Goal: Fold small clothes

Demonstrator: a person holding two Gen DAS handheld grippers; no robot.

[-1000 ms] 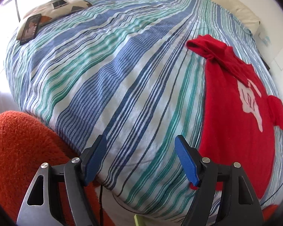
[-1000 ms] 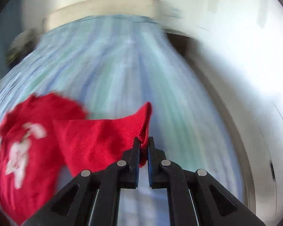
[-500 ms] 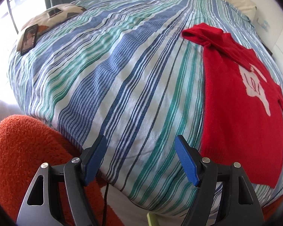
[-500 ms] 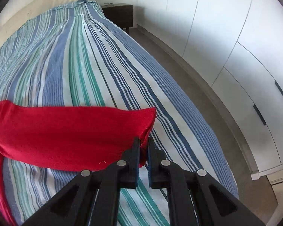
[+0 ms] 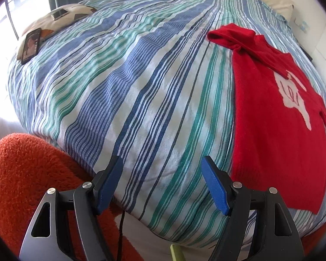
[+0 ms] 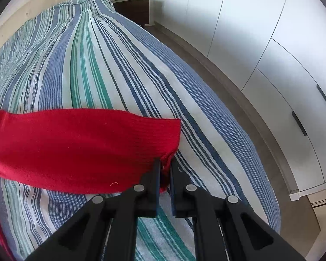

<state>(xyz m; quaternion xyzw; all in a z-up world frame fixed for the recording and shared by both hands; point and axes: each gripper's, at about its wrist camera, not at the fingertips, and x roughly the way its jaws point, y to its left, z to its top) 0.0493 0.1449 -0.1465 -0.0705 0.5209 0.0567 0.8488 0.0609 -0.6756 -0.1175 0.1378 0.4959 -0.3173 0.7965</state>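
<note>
Right hand-held gripper [image 6: 165, 169] is clamped on the red sweater [image 6: 76, 148] sleeve cuff, apparently resting on the bed [image 6: 123, 69]. Left hand-held gripper [image 5: 160, 184], jaws apart, hovers left of the sweater.

Left gripper [image 5: 162, 184] angled downward, fingers [image 5: 214, 187] spread wide, empty; right gripper [image 6: 165, 171] downward, fingers pinched together.
</note>
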